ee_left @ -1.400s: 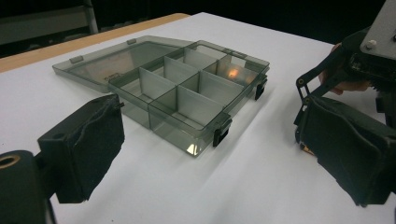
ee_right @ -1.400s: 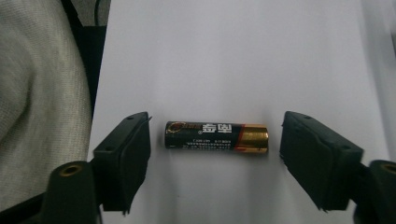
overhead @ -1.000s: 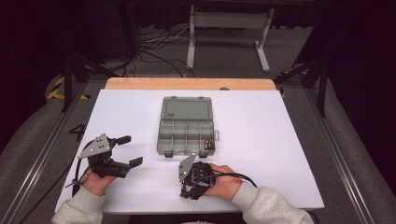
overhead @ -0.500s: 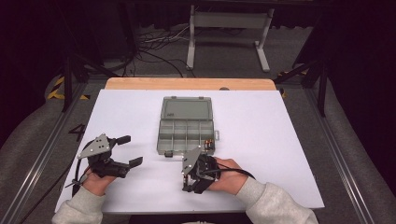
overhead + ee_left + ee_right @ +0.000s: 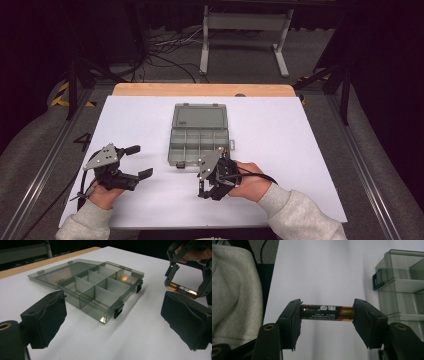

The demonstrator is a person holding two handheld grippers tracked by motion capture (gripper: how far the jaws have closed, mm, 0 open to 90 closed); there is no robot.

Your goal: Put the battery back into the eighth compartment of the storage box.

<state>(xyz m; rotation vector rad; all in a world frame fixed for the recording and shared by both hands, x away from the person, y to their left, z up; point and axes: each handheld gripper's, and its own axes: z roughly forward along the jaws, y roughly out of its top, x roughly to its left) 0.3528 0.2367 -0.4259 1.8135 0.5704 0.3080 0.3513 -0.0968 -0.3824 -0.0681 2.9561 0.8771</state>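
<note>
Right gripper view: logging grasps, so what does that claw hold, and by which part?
The right claw holds a black-and-copper cylindrical battery by its two ends, one pad on each end, lengthwise across the gap.

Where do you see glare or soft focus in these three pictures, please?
Left gripper view: bright glints on the organizer box and the battery, near jaws blurred. Right gripper view: battery sharp, sheen on its copper end. High view: table evenly lit, surroundings dark.
</note>
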